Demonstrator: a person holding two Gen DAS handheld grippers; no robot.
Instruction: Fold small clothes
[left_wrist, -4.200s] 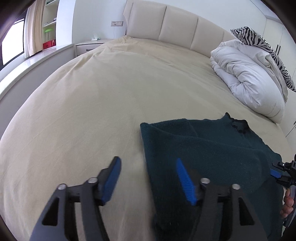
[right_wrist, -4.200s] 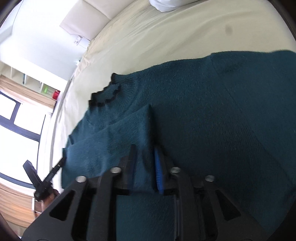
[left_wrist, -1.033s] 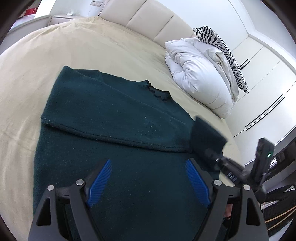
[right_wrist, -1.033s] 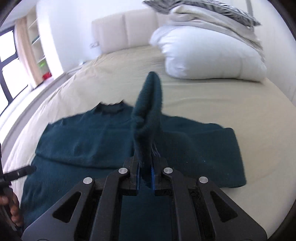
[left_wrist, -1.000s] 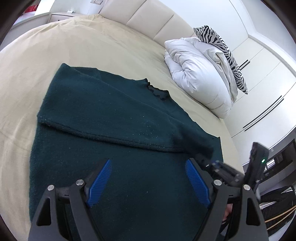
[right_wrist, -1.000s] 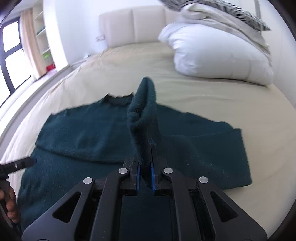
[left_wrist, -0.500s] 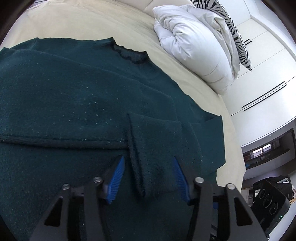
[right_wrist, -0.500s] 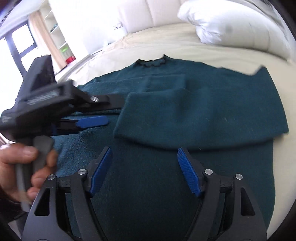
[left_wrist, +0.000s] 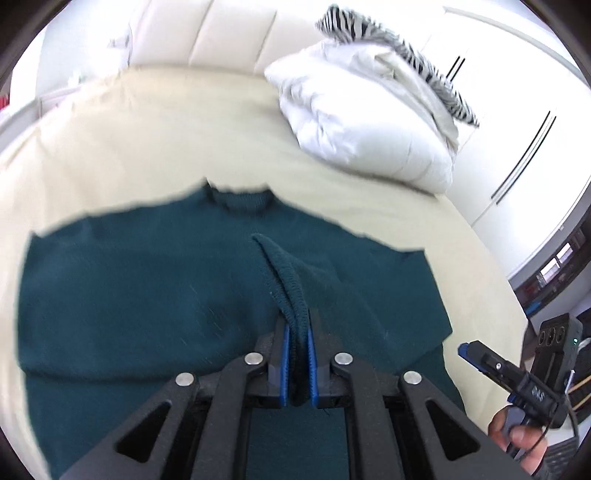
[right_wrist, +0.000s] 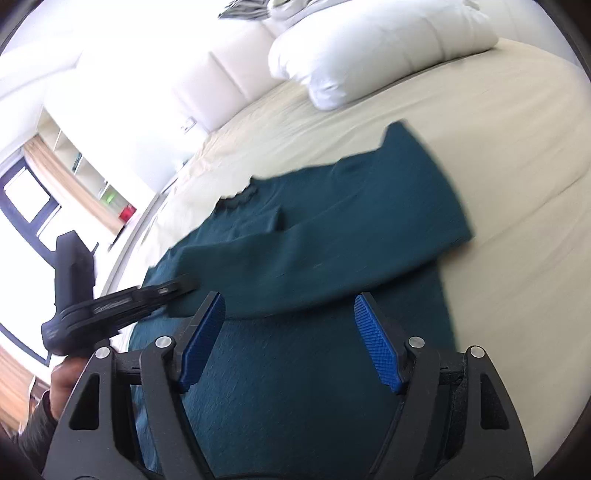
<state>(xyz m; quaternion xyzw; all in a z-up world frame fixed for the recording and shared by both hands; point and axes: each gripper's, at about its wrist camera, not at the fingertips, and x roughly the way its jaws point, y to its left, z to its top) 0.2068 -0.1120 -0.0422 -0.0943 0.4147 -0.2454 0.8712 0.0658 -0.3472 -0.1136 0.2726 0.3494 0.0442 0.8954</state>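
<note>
A dark teal knitted sweater (left_wrist: 140, 295) lies flat on the cream bed, neckline toward the headboard, both sleeves folded across its body. My left gripper (left_wrist: 295, 363) is shut on the ribbed cuff of the sleeve (left_wrist: 286, 280) and holds it a little above the body. In the right wrist view the sweater (right_wrist: 314, 387) fills the middle, and my right gripper (right_wrist: 286, 345) stands open above its lower body with nothing between the blue pads. The left gripper shows there at the left edge (right_wrist: 122, 306), and the right one shows at the lower right of the left wrist view (left_wrist: 517, 384).
A white duvet (left_wrist: 365, 122) with a zebra-print pillow (left_wrist: 391, 55) on top lies at the bed's far right. A padded headboard (left_wrist: 221, 33) stands behind. White wardrobe doors (left_wrist: 517, 122) are on the right. A window and shelves (right_wrist: 66, 177) flank the bed's left side.
My right gripper let go of the sleeve, opened and drew back to the right. My left gripper closed on that sleeve's cuff and lifted it.
</note>
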